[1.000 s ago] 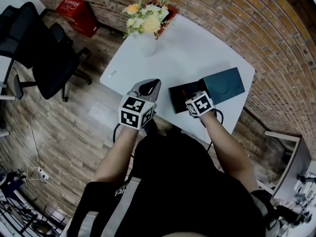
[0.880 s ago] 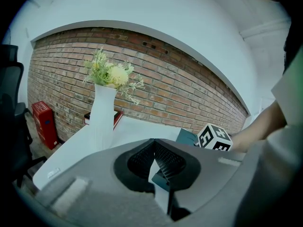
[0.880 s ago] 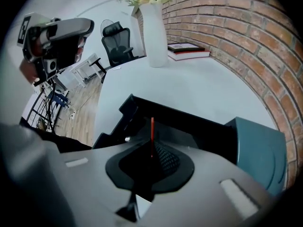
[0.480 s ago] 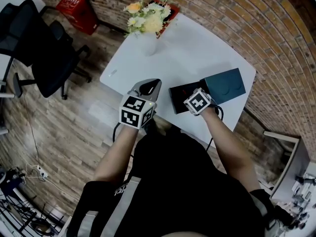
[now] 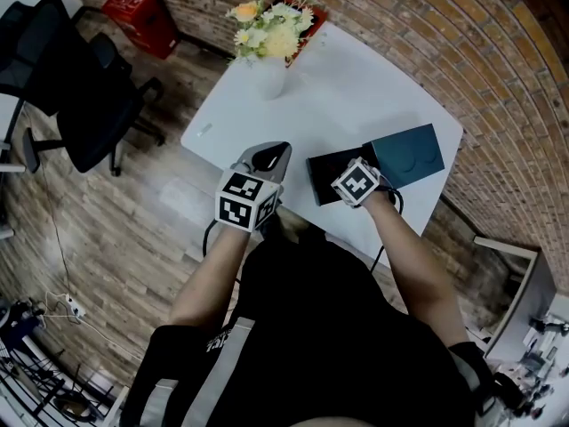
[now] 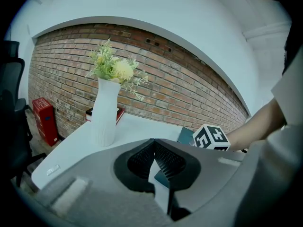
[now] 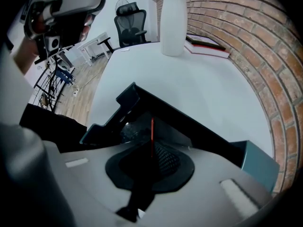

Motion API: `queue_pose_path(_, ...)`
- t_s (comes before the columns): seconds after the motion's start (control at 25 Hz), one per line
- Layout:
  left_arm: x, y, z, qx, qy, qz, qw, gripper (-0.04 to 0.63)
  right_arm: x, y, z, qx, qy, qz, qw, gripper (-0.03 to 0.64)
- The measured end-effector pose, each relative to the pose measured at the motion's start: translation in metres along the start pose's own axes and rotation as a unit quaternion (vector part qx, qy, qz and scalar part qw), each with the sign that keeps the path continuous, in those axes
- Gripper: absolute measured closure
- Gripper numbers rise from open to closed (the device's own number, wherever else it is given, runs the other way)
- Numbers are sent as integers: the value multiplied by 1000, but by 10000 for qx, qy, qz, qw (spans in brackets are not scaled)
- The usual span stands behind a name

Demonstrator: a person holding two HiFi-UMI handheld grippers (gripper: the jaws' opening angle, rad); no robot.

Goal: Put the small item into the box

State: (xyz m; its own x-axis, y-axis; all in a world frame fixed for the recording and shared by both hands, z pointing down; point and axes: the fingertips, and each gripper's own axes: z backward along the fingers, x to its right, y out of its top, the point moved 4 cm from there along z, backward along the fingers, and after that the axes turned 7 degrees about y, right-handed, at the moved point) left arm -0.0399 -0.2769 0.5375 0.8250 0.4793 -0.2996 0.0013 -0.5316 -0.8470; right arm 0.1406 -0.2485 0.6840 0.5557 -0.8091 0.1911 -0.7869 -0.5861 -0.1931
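Over the open black rectangular box (image 7: 189,126), the right gripper (image 7: 152,148) clamps a thin red strip-like item (image 7: 152,131) between closed jaws. Releasing off-centre could drop it onto the white table (image 7: 189,74). Jaws of the left gripper (image 6: 154,144) sit closed, empty.

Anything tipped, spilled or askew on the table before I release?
Nothing stands out. The vase stands upright, the black box sits open on the table with its teal lid beside it, and the right hand-held gripper is shut on a thin red item over the box.
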Motion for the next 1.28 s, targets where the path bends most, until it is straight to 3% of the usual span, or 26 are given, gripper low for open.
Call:
queue_pose_path(0.2,2,-1,-3,-25,-83,-17,10000,588,-1,-1,3,46,1,108,9999,600)
queue_pose_path(0.44,8,-4,-3,-65,-252,-88,9996,588,-4,-12,9,130,-125,-237,9996,561)
queue_pose_path(0.6,14,-7,-4,-124,-445,-204,9987,588,-3,-6,20,568,-479,-272,9969,569)
queue_pose_path(0.92,26,1,-3,-60,-570,-402,9975,588,-14,-1,51,1286,-792,-209,9883,589)
queue_pose_path(1.08,34,11,0,17,-526,-507,9973,588,-12,-3,78,1896,-959,-216,9769,600)
queue_pose_path(1.28,47,22,-2,25,-418,-602,9973,588,-15,-21,109,3065,-1035,-571,9445,614)
